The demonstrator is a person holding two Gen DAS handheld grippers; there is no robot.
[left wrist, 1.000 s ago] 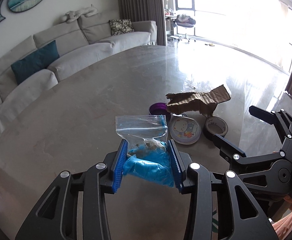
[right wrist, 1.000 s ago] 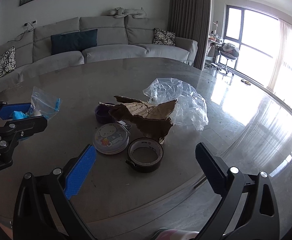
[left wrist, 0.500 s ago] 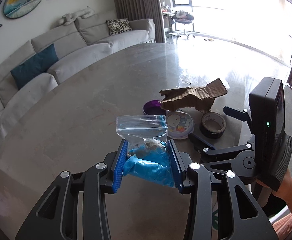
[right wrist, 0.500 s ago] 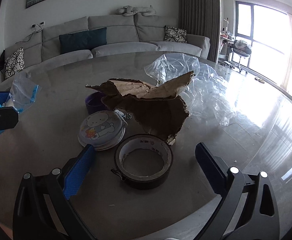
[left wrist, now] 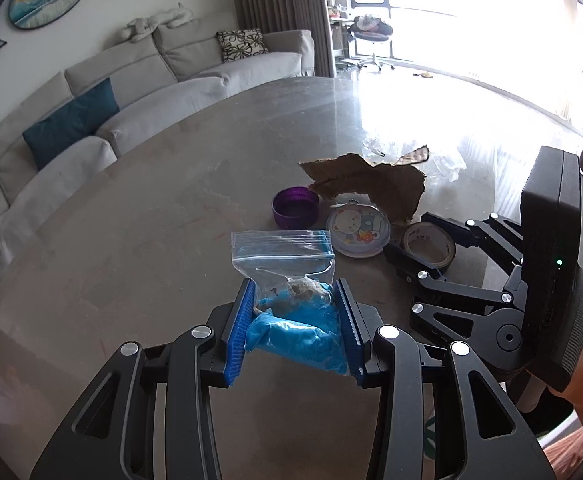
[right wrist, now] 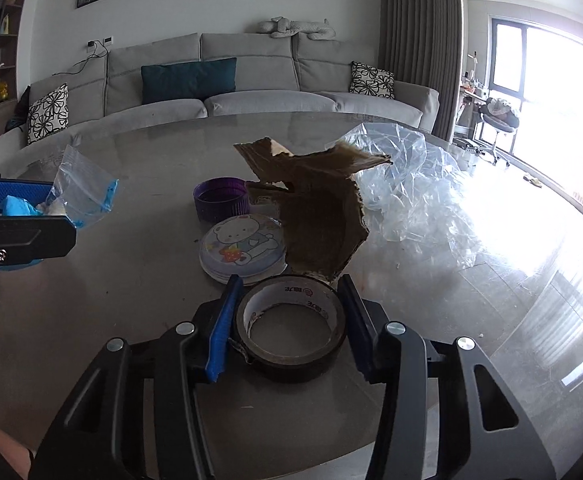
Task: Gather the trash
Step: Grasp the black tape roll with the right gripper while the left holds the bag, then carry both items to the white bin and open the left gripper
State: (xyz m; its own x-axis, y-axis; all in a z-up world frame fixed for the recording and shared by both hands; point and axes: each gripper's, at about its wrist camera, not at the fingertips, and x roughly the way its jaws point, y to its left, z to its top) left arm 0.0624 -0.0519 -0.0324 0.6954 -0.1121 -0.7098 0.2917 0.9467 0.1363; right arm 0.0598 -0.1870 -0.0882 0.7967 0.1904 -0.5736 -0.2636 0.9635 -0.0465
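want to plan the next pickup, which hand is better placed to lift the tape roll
Right. The right tongs have just been closing around the tape roll, which sits between their pads. The left tongs are already shut on the zip bag and sit off to the side of the roll.

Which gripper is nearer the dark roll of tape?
Right. The right gripper straddles the dark roll of tape; the left gripper holds a clear zip bag farther away.
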